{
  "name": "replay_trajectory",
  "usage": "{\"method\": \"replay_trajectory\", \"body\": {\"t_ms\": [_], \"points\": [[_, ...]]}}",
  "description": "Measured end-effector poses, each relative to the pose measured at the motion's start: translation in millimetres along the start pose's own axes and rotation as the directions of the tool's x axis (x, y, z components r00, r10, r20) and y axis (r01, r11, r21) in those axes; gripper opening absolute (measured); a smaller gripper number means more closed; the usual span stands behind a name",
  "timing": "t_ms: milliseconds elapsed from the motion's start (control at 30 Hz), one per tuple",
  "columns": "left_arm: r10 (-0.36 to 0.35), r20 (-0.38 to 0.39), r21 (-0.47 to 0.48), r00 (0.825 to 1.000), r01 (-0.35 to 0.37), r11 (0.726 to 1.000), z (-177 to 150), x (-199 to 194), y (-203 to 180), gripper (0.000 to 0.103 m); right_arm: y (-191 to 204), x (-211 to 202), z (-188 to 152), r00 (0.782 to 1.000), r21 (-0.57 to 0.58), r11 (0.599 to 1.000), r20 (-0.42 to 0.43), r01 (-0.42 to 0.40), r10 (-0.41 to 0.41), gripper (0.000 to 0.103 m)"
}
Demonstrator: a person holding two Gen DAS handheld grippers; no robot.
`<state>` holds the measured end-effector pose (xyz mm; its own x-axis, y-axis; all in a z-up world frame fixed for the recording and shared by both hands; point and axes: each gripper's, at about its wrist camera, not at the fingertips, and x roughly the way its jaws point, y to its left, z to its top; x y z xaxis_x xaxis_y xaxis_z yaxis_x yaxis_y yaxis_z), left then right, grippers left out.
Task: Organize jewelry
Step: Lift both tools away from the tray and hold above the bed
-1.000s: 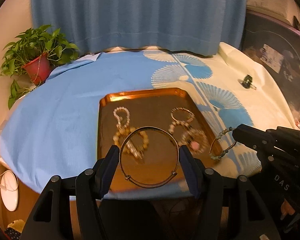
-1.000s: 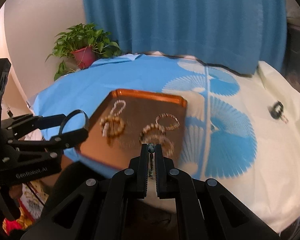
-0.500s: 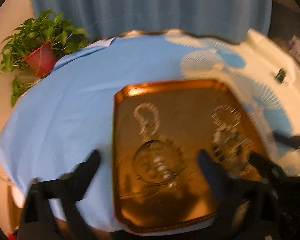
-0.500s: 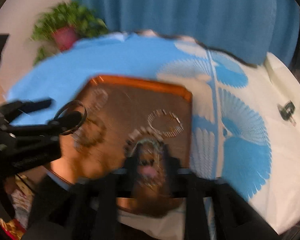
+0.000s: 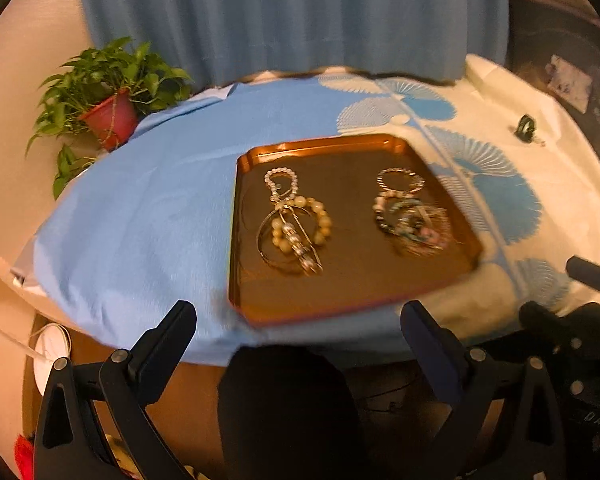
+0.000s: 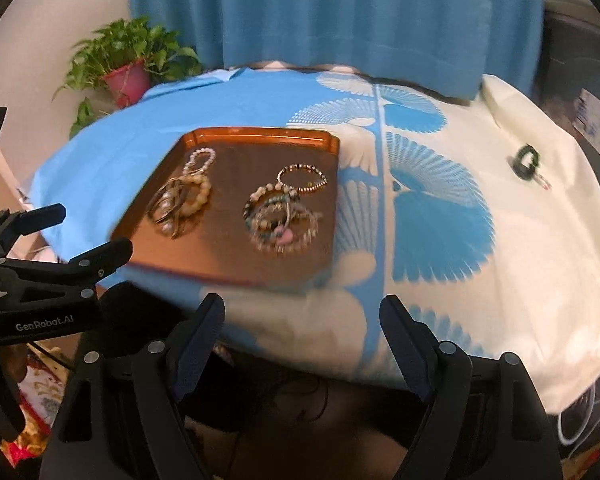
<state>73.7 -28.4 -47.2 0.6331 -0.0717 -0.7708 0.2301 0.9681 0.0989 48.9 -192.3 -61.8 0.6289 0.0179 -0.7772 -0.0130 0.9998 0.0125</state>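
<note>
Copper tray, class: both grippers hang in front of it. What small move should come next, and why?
Probably swing the right gripper toward the small dark item on the cream cloth. Both it and the left gripper are open and empty, the bracelets sit in two piles on the copper tray, and that item alone lies outside.

Left gripper, matte black plastic arms, round silver screws, dark blue finger pads, right gripper likewise, white "GenRobot.AI" lettering.

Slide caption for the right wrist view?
Open right gripper hangs before copper tray holding two bracelet piles.
</note>
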Motion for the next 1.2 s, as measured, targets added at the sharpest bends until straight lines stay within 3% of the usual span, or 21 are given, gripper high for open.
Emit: {"method": "replay_trajectory", "body": {"t_ms": [233,467,767,1200], "points": [[-0.001,0.064,0.017,0.998,0.000,1.000,-27,-56,-14,0.101,1,-60,-35,0.997,0.015,1.000,0.076,-0.001,0.000,0.081],[0.010,0.119,0.013,0.993,-0.012,1.000,-42,-91,-18,0.101,2,-93,-53,0.993,0.015,1.000,0.119,0.004,-0.006,0.081],[0.032,0.139,0.004,0.990,-0.033,0.999,-50,-106,-19,0.101,4,-121,-68,0.986,0.012,1.000,0.166,-0.001,-0.001,0.081],[0.031,0.124,0.039,0.992,-0.036,0.999,-46,-102,-32,0.101,-6,-124,-72,0.987,0.035,0.999,0.159,-0.008,0.002,0.082]]}}
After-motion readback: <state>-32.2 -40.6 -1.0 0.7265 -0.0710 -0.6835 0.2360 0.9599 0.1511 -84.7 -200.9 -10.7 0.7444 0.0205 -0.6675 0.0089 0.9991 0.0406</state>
